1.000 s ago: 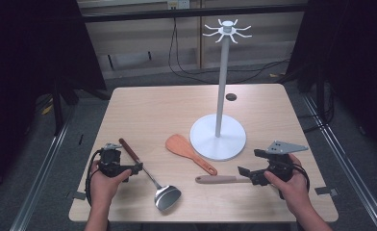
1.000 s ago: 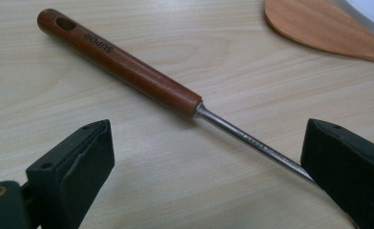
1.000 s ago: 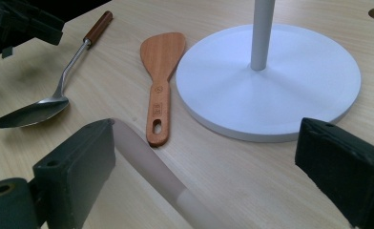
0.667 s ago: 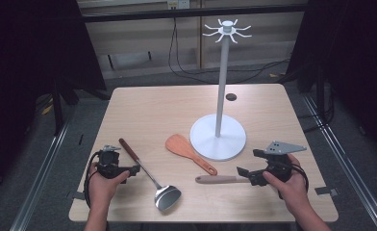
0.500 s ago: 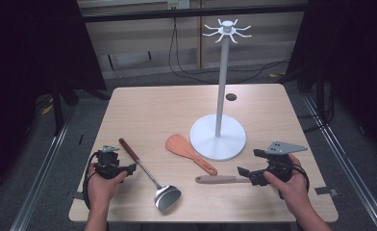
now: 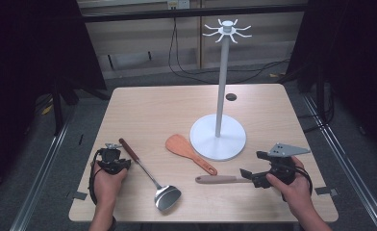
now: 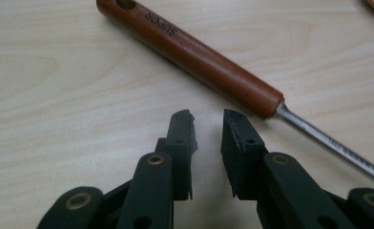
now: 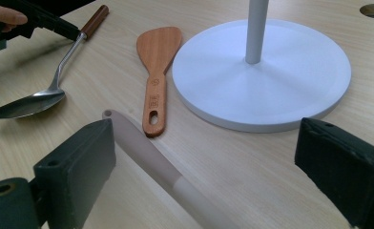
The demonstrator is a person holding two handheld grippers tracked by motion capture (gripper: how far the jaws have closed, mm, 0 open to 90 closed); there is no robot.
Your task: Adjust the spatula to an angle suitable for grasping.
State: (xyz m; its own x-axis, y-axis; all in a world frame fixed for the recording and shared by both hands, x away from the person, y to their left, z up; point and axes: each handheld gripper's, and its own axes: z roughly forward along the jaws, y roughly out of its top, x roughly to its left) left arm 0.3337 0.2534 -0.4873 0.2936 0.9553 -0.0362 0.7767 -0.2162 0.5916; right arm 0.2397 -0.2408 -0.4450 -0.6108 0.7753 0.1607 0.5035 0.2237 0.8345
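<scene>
Two grippers, little movement, nothing gripped yet

Over the last second we see our left gripper (image 6: 113,160) drift slightly back from the ladle (image 6: 150,176); its jaws stand a narrow gap apart, empty, just short of the ladle's brown handle (image 7: 194,55); the wooden spatula (image 6: 189,153) and white stand (image 6: 218,136) have not moved; our right gripper (image 6: 254,174) stays put, jaws wide open astride the beige utensil handle (image 8: 156,164); we judge both grasps pending.
</scene>
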